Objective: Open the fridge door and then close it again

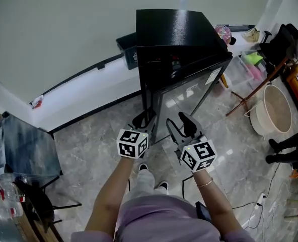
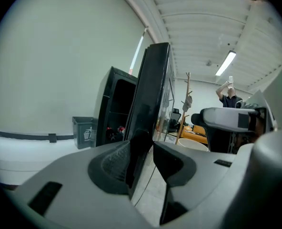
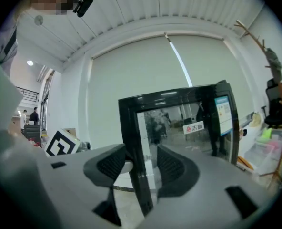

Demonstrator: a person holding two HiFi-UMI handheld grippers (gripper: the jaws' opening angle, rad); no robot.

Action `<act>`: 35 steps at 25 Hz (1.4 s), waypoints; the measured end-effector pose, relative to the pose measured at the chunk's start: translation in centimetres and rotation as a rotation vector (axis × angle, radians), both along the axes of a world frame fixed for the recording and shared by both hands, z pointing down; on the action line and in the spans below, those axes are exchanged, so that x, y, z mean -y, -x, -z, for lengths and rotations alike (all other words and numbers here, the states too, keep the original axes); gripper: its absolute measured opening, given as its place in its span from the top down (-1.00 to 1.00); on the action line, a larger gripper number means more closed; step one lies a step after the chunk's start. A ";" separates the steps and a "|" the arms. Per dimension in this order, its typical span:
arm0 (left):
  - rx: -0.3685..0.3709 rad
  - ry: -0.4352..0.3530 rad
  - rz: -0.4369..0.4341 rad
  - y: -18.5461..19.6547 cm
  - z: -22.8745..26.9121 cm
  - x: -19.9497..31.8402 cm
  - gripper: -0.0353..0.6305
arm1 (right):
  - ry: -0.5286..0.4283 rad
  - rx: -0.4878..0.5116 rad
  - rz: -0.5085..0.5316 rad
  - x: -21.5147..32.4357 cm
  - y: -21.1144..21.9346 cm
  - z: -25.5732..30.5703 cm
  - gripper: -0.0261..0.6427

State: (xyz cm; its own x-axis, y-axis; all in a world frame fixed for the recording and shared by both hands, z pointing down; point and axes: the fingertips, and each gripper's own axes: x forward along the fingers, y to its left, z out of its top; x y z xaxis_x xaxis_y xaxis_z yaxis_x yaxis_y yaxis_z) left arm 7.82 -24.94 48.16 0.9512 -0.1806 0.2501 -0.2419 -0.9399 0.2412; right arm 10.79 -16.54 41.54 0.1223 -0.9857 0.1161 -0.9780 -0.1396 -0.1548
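I see a grey marble-tiled floor (image 1: 88,135). The black fridge (image 1: 179,39) stands on it at top centre, with a dark bin (image 1: 127,47) just to its left by the wall. A beige basin (image 1: 272,110) sits at right, a dark chair (image 1: 28,145) at lower left, and a white power strip (image 1: 261,199) at lower right.

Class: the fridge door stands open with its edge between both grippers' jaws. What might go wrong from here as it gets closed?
1. The edge of the door sits loosely between the left gripper's jaws, a gap showing on one side; it may slip out when pushed.
2. The right gripper straddles the door beside its glass; a twist might knock it.
3. A gripper left around the edge could get pinched against the fridge.
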 end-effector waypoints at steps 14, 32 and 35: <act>0.021 0.018 0.017 -2.2 -0.2 5.8 0.47 | 0.033 0.091 -0.078 1.2 -1.6 -2.8 0.28; 0.039 0.011 0.040 -5.7 -0.5 11.3 0.53 | 0.077 0.149 -0.139 3.3 -3.2 -5.4 0.28; 0.045 0.004 0.049 -6.4 -0.5 12.0 0.52 | 0.076 0.150 -0.142 3.5 -3.7 -5.4 0.28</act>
State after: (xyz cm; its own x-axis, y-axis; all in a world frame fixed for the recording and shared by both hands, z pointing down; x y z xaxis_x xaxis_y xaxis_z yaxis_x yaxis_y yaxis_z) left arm 14.26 -36.97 48.68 0.9290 -0.2253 0.2935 -0.2980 -0.9258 0.2326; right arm 14.53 -20.03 46.89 0.2355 -0.9473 0.2172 -0.9143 -0.2917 -0.2811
